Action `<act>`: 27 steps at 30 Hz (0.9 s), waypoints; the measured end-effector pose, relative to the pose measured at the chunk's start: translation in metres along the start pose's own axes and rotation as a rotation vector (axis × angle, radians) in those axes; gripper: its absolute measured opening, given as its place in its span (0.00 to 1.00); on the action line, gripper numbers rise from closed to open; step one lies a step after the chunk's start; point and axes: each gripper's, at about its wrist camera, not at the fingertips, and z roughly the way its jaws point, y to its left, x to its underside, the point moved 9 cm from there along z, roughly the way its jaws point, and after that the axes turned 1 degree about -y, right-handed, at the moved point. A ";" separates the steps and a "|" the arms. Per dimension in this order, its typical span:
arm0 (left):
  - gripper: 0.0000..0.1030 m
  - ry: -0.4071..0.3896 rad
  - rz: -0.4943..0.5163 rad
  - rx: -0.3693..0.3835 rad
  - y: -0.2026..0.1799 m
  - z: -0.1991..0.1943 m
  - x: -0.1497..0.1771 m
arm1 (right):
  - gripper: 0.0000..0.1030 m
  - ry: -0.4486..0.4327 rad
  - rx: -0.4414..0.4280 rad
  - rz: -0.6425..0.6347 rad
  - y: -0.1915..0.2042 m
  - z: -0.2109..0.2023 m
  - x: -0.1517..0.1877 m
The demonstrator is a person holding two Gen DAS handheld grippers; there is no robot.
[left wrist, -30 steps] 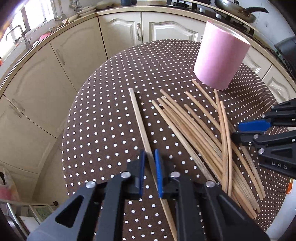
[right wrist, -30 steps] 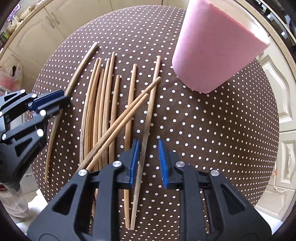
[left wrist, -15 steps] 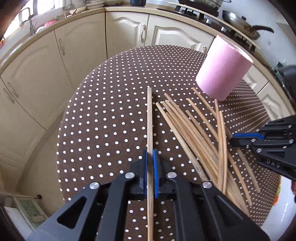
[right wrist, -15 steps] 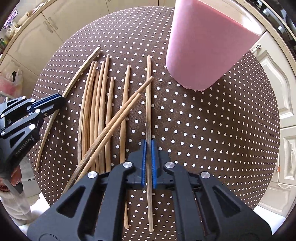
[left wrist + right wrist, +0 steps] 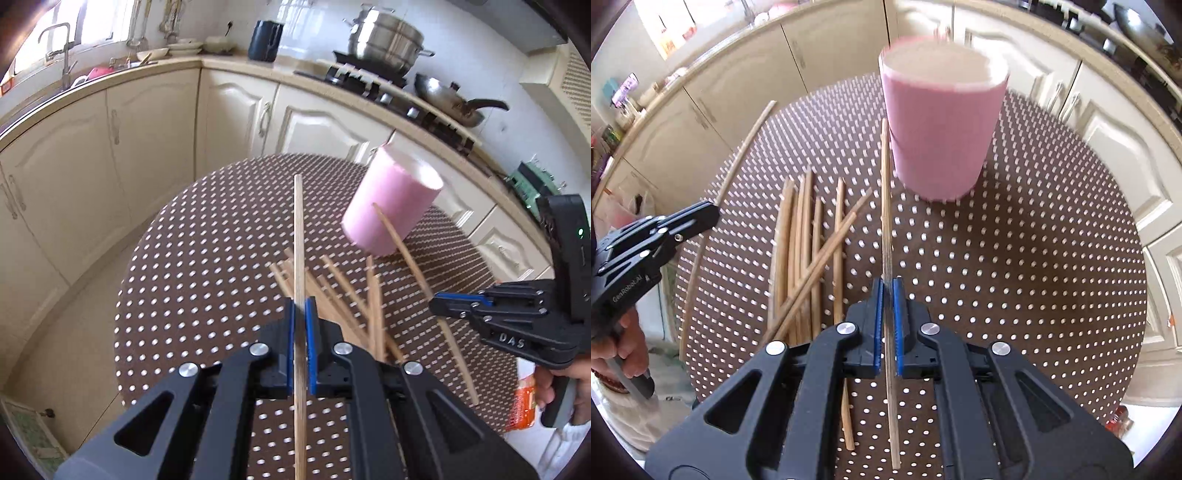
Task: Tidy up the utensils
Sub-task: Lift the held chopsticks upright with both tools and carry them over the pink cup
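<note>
pink cup (image 5: 942,136), brown white-dotted tablecloth (image 5: 1015,266)

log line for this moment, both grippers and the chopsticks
left gripper: shut on chopstick | right gripper: shut on chopstick | pink cup: upright | remaining chopsticks: on table

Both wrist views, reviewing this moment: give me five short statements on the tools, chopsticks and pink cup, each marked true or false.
1. The left tool is clamped on a chopstick. True.
2. The right tool is open and holds nothing. False: it is shut on its own chopstick.
3. The pink cup stands upright on the dotted table. True.
4. Chopsticks already stand inside the cup. False: what shows of its opening holds none; the loose chopsticks lie on the table.
5. The loose chopsticks lie to the right of the cup in the right wrist view. False: they lie to its left.
</note>
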 end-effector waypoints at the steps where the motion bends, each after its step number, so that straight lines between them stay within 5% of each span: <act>1: 0.06 -0.020 0.008 -0.002 -0.005 -0.004 -0.006 | 0.05 -0.020 0.002 -0.002 0.002 -0.006 -0.002; 12: 0.06 -0.187 0.072 0.130 -0.080 -0.023 -0.046 | 0.05 -0.257 -0.117 0.051 0.008 -0.083 -0.018; 27: 0.06 -0.441 0.099 0.242 -0.145 -0.024 -0.162 | 0.05 -0.595 -0.195 0.155 -0.007 -0.126 -0.122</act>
